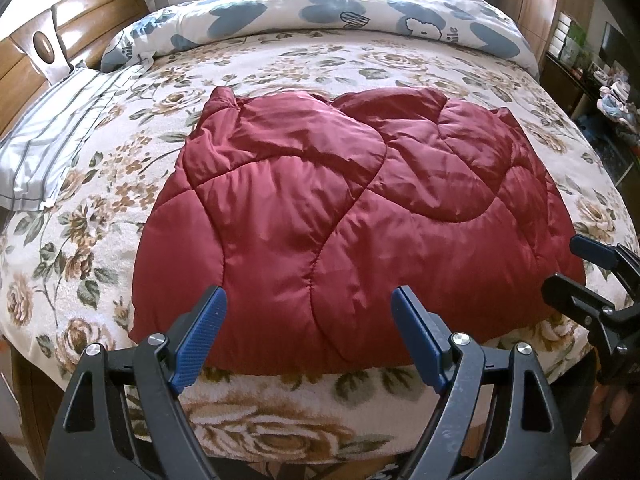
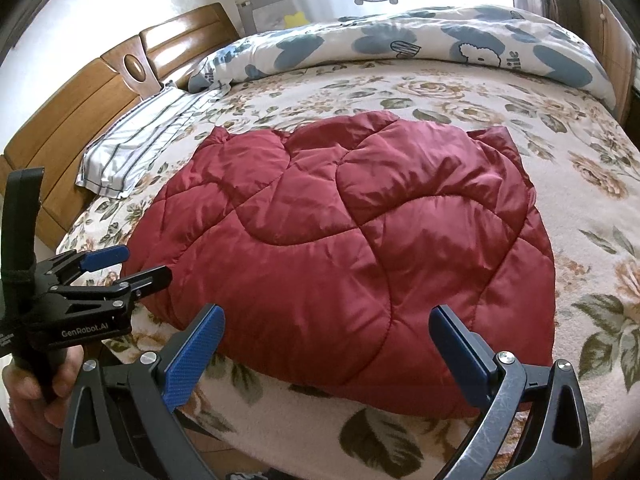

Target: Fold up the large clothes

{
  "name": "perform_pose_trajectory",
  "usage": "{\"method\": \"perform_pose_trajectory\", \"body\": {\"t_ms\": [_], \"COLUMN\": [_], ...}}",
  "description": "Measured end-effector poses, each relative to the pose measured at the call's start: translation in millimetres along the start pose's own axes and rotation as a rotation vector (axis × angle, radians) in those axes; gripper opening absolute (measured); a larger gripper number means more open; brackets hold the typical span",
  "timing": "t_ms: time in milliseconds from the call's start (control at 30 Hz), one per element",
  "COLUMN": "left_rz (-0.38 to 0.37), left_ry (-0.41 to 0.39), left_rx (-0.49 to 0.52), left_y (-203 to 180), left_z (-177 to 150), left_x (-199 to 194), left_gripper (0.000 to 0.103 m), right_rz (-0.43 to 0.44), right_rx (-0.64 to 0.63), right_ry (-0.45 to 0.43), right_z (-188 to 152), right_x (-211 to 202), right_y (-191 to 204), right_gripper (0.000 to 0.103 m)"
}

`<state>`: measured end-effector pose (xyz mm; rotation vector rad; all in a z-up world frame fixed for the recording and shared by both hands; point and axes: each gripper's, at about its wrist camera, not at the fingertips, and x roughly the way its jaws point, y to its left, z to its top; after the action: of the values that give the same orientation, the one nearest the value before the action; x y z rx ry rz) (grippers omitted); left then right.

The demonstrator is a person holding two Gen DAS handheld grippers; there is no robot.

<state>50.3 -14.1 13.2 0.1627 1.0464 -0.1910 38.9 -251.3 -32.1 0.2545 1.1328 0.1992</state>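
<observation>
A dark red quilted padded garment (image 1: 340, 216) lies folded in a rounded heap on the floral bedspread (image 1: 100, 184), its near edge close to the bed's front edge. It also shows in the right wrist view (image 2: 352, 256). My left gripper (image 1: 310, 316) is open and empty, its blue pads over the garment's near edge; it also shows at the left of the right wrist view (image 2: 136, 266). My right gripper (image 2: 326, 338) is open and empty at the garment's near edge; it also shows at the right of the left wrist view (image 1: 572, 270).
A rolled blue-and-white duvet (image 1: 340, 16) lies across the far side of the bed. A striped pillow (image 1: 52, 136) sits at the left by the wooden headboard (image 1: 24, 60). Wardrobes and shelves (image 1: 576, 40) stand at the right.
</observation>
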Motion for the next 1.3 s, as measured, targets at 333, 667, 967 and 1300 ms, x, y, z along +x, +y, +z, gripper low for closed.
{"method": "perform_pose_trajectory", "body": {"t_ms": [333,667,967,1300], "left_rz": [0.004,0.007,0.014,0.016], "left_ry": [-0.006,-0.010,-0.017,-0.019], "left_rx": [0.007,0.011,0.019,0.020], "left_y": [0.8,0.5,-1.0,-0.6], "left_z": [5.9,6.3,7.9,8.9], "left_x": [3.1,3.0,2.5,2.3], "left_gripper": [0.085,0.085,0.085,0.085], "right_rz": [-0.002,-0.001,-0.002,-0.002], "right_rx": [0.003,0.003,0.005,0.006], "right_ry": [-0.004,-0.003,-0.004,-0.002], "right_z": [0.8,1.2,2.2,2.3], "right_x": [2.4,2.4,2.2,2.3], "right_y": [-0.8,-1.3,-1.8,-2.3], "right_gripper": [0.103,0.103,0.103,0.103]}}
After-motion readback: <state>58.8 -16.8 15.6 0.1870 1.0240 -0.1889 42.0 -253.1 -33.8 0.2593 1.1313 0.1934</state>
